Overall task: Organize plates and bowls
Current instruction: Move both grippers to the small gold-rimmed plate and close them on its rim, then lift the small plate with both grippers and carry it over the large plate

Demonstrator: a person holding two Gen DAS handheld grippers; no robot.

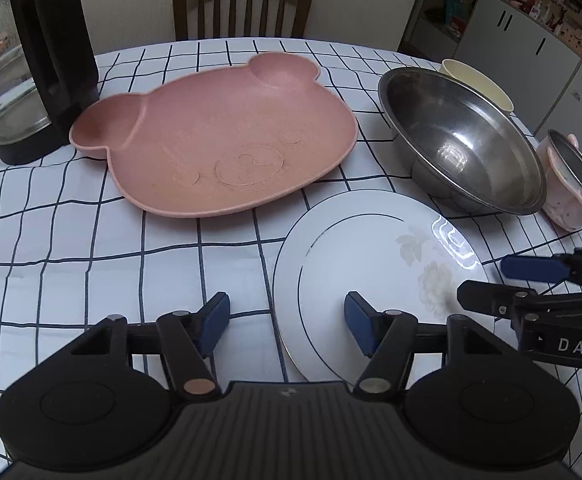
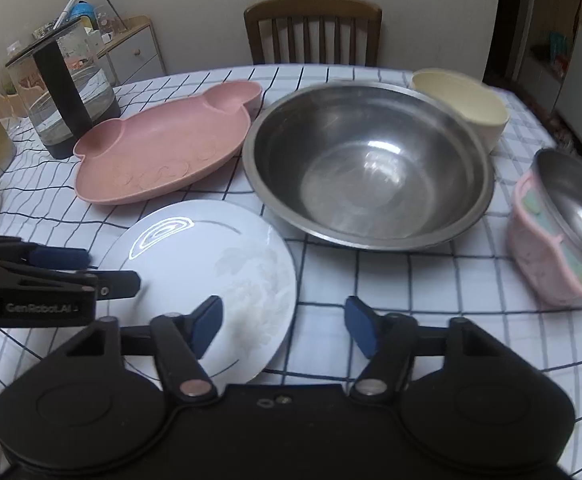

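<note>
Both the left gripper (image 1: 287, 322) and the right gripper (image 2: 283, 322) hover with jaws spread and empty over the white plate (image 1: 371, 264) lying flat on the table near the steel bowl (image 2: 371, 164), so a pinch on its thin glossy rim may slip.

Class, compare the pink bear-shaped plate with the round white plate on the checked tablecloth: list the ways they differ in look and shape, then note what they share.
1. The pink bear-shaped plate has a bear-head outline with two ear compartments; the white plate is a plain circle.
2. The pink plate is matte with a moulded face; the white plate is glossy, with a thin rim line and a faint flower print.
3. The pink plate looks larger and has a raised wall; the white plate is shallower.

Both lie flat and empty on the tablecloth.
</note>
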